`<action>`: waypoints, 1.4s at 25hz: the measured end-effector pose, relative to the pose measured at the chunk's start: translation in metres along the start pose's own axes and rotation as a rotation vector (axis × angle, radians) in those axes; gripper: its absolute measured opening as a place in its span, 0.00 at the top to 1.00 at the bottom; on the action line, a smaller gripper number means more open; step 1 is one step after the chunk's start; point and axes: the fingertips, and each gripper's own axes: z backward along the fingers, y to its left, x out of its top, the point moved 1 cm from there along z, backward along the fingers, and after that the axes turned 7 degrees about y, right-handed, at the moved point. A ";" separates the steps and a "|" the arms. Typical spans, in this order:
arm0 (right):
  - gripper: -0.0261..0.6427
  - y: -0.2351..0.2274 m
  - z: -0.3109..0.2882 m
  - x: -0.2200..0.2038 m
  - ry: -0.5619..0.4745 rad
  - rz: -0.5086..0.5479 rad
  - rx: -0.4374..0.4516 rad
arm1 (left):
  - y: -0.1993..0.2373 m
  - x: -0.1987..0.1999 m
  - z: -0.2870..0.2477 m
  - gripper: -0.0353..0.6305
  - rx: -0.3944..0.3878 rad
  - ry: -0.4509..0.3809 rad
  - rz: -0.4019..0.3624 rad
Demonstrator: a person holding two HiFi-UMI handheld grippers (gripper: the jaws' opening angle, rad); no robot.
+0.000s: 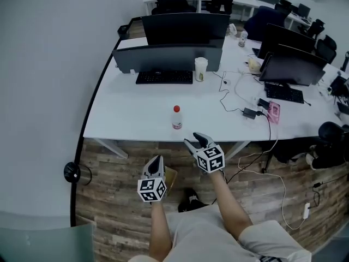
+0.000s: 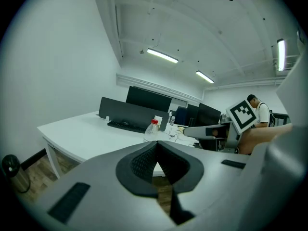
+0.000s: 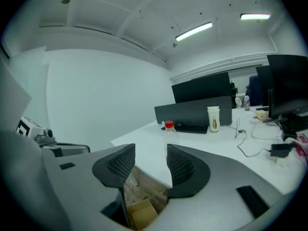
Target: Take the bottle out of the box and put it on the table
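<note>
A clear bottle (image 1: pixel 176 117) with a red cap stands upright on the white table (image 1: pixel 131 113), near its front edge. Just in front of that edge, my right gripper (image 1: pixel 195 140) is open with nothing between its jaws. In the right gripper view the bottle (image 3: pixel 168 131) stands beyond the open right gripper (image 3: pixel 150 153). My left gripper (image 1: pixel 157 158) hangs lower left over the floor, shut and empty. A brown cardboard box (image 1: pixel 170 179) lies on the floor below, mostly hidden by the grippers. The left gripper view shows its shut tips (image 2: pixel 156 146) and the bottle (image 2: pixel 153 127) far off.
Dark monitors (image 1: pixel 182 29), a keyboard (image 1: pixel 164 77) and a pale cup (image 1: pixel 200 69) stand at the table's back. Cables (image 1: pixel 234 94) and a pink object (image 1: pixel 274 111) lie to the right. A round black object (image 1: pixel 72 172) sits on the floor at left. My legs fill the bottom.
</note>
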 end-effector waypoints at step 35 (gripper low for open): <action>0.70 0.076 0.098 -0.109 -0.036 -0.037 -0.119 | -0.045 -0.057 0.074 0.93 -0.100 0.026 -0.157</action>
